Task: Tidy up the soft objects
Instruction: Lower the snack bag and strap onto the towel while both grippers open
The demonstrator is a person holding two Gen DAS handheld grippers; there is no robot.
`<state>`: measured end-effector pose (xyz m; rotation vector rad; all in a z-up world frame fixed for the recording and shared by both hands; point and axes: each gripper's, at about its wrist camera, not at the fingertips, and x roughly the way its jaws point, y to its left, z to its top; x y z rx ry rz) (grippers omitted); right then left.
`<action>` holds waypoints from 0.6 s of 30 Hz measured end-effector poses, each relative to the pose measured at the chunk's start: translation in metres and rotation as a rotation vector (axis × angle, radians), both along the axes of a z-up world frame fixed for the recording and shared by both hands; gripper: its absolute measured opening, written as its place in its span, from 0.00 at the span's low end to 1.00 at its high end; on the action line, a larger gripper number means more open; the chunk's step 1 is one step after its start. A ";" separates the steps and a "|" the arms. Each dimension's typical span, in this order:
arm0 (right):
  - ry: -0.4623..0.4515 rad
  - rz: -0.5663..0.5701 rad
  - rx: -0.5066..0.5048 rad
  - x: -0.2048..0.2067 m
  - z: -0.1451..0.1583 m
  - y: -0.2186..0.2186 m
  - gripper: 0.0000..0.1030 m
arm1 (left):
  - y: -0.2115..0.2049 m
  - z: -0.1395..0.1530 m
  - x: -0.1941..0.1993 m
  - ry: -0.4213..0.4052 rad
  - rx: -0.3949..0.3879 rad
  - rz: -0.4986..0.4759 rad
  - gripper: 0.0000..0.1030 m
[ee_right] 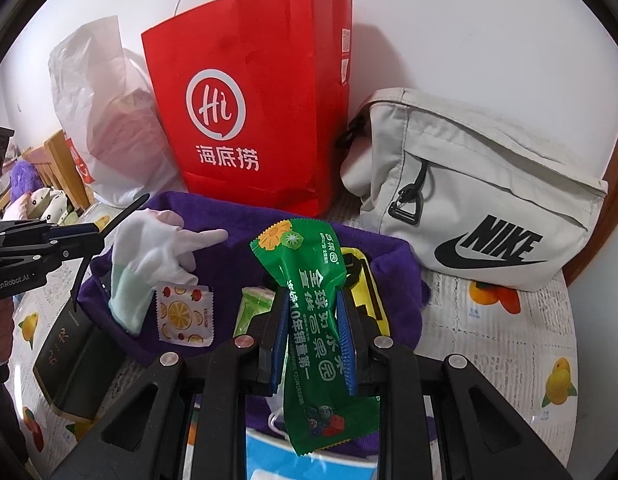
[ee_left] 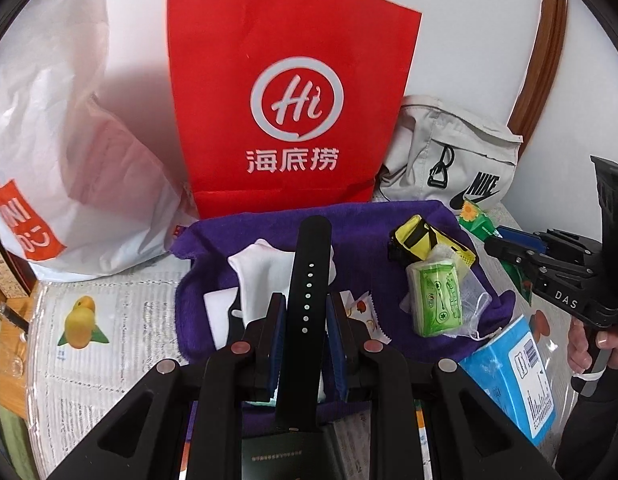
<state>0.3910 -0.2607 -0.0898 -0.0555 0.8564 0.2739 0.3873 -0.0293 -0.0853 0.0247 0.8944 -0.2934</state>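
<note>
We see the left gripper (ee_left: 305, 312) clamped on a black watch strap (ee_left: 309, 272), strap sticking up between the blue pads, a row of holes facing the camera. In the right wrist view the same gripper sits at the left edge with the strap poking out toward the purple towel (ee_right: 245, 216).

The right gripper (ee_right: 313, 332) is clamped on a green snack packet (ee_right: 305, 280); the packet runs up past the fingertips and hangs below them too, held above the towel.

On the towel: a white glove (ee_right: 149, 252), a small fruit-print sachet (ee_right: 183, 314) just beside the glove cuff, a green tissue pack (ee_left: 437, 298) touching a yellow and black pouch (ee_left: 425, 240). A blue box (ee_left: 517, 372) lies at the towel's near right corner.

Behind the towel stands a red paper bag (ee_left: 293, 92), upright against the wall. A white plastic bag (ee_left: 69, 168) is to its left, a grey Nike bag (ee_right: 469, 184) to its right. A dark box (ee_right: 69, 360) lies on the fruit-print table cover (ee_left: 109, 320), left of the towel. A hand (ee_left: 593, 344) grips the right gripper's handle.
</note>
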 end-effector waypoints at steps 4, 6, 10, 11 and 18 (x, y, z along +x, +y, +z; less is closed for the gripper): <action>0.024 0.007 -0.006 0.011 -0.008 0.002 0.23 | -0.002 -0.006 0.010 0.019 0.005 0.006 0.20; 0.041 0.006 -0.008 0.017 -0.014 0.002 0.23 | -0.003 -0.009 0.016 0.029 0.005 0.014 0.20; 0.068 0.003 -0.011 0.026 -0.024 0.001 0.23 | -0.003 -0.014 0.026 0.042 0.001 0.018 0.20; 0.075 0.002 -0.012 0.029 -0.026 0.000 0.24 | -0.004 -0.016 0.029 0.046 0.004 0.020 0.20; 0.115 -0.003 -0.040 0.042 -0.040 -0.001 0.25 | -0.008 -0.027 0.046 0.088 0.020 0.025 0.20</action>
